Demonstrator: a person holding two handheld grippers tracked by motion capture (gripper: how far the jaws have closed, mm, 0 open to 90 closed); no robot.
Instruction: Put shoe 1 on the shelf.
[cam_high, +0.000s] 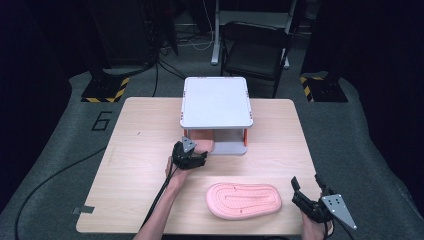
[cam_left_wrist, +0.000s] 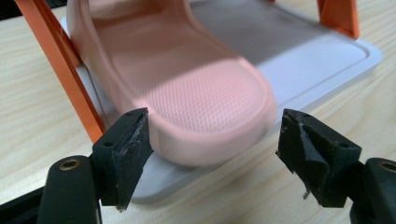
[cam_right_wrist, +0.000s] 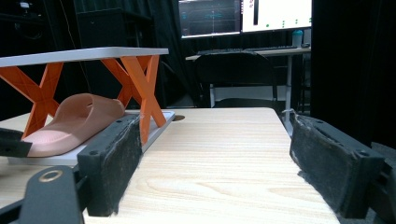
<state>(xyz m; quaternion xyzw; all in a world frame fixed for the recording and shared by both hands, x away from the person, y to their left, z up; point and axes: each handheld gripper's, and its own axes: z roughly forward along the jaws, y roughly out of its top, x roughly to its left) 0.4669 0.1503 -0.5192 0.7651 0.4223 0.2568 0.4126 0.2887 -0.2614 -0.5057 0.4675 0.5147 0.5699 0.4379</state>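
Left gripper (cam_left_wrist: 212, 154), jaws spread, flanks a pink slipper (cam_left_wrist: 187, 88) half-hidden under the rack's shelf (cam_high: 216, 101); right gripper (cam_right_wrist: 215, 172) gapes empty.

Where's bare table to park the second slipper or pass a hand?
Free: the tabletop left of the rack, and the strip right of the rack, above the upside-down slipper. Crowded: the rack's front, where the left gripper, open, brackets the shelved slipper. The right gripper takes the near right corner.

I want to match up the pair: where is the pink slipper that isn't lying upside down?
In the high view it sits on the lower shelf of the small rack, left side, its end sticking out just ahead of the open left gripper; slipper.
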